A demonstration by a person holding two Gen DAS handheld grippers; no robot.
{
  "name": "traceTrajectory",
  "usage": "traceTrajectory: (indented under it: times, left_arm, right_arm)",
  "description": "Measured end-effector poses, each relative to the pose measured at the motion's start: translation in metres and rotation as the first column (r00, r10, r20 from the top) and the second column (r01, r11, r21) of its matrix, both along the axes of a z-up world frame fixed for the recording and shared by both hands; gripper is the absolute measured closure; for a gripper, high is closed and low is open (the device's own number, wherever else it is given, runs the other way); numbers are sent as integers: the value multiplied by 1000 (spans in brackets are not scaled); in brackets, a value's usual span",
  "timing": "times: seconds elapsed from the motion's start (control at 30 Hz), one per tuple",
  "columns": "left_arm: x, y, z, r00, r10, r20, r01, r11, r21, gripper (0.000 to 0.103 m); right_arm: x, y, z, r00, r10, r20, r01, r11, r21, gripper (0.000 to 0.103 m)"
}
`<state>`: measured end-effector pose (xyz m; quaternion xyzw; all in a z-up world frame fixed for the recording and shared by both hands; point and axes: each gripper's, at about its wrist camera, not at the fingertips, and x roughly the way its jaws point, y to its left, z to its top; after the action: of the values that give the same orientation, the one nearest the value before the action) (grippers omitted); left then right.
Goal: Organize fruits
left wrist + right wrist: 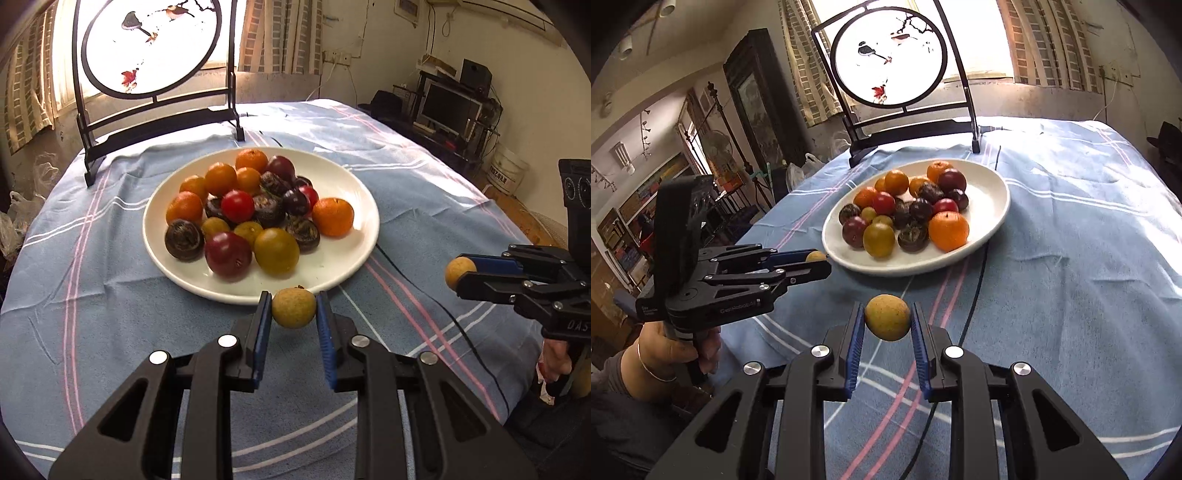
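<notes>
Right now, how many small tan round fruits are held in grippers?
2. One tan fruit sits clamped in the left gripper near the plate rim. The other tan fruit is clamped in the right gripper, over the tablecloth.

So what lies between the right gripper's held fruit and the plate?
Only bare blue tablecloth with its stripes and a thin black cable between the longan and the white plate, in the right wrist view.

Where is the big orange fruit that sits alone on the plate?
In the left wrist view, the orange fruit lies on the right side of the white plate, beside a dark wrinkled fruit.
</notes>
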<state>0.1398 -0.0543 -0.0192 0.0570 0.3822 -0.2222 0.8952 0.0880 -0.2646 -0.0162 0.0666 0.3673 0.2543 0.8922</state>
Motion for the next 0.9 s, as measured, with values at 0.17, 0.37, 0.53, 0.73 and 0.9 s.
traceTrajectory:
  times: [0.17, 0.37, 0.53, 0.73, 0.9]
  left_arm:
    - [32, 0, 16, 1000, 20, 19, -20, 1000, -12, 80]
    - [77, -23, 17, 1000, 16, 22, -17, 1000, 22, 79]
    - [100, -16, 10, 998, 54, -19, -54, 998, -22, 28]
    - [60, 15, 13, 994, 105, -28, -107, 993, -43, 5]
    - [4, 45, 8, 981, 191, -42, -193, 980, -39, 5]
  right_arm:
    - [47, 7, 28, 999, -15, 38, 15, 1000, 6, 78]
    - [117, 23, 27, 997, -67, 34, 69, 997, -45, 77]
    - [144, 28, 15, 994, -111, 18, 112, 991, -67, 56]
    - [93, 17, 21, 993, -105, 46, 107, 993, -55, 28]
    - [15, 5, 22, 989, -100, 109, 111, 989, -99, 3]
